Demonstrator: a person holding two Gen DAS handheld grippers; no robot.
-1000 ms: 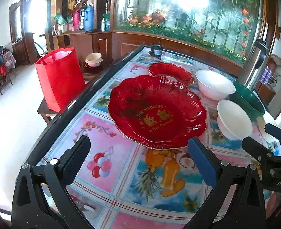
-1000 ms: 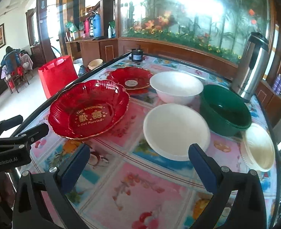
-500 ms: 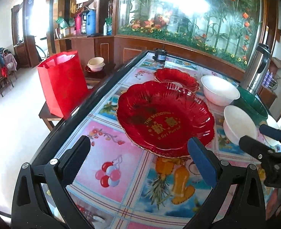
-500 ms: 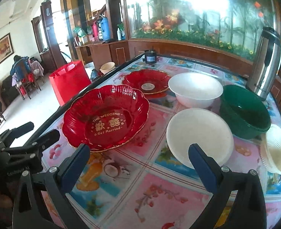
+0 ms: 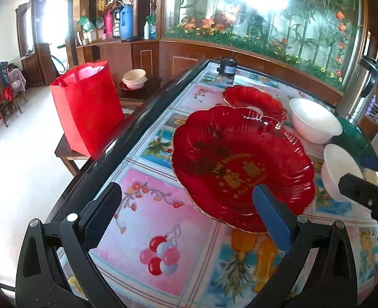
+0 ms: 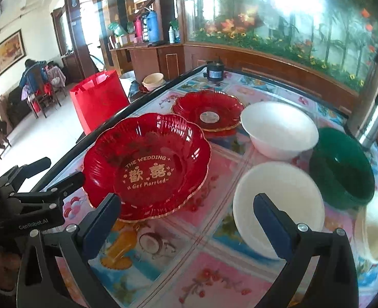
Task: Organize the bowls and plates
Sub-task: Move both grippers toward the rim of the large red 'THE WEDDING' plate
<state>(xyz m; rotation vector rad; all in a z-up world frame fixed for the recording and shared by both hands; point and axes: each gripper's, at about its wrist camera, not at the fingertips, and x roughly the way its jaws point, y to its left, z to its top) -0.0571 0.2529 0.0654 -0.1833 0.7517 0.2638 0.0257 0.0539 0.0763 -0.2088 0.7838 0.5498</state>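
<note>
A large red scalloped wedding plate (image 5: 242,166) (image 6: 147,166) lies on the patterned table. A smaller red plate (image 5: 254,101) (image 6: 208,114) lies behind it. A deep white bowl (image 5: 314,120) (image 6: 278,131), a shallower white bowl (image 5: 339,172) (image 6: 276,205), a green bowl (image 6: 343,169) and a cream bowl (image 6: 374,228) stand to the right. My left gripper (image 5: 189,215) is open and empty, just short of the large plate's near rim. My right gripper (image 6: 189,220) is open and empty, between the large plate and the shallow white bowl.
A steel thermos jug (image 6: 376,102) stands at the table's far right. A small black device (image 6: 214,70) sits at the far edge. A red bag (image 5: 86,107) stands on a low stool left of the table, near stacked bowls (image 5: 135,78).
Both grippers have drawn back and swung a little left; the plates and bowls sit further right in both views. Nothing on the table has moved.
</note>
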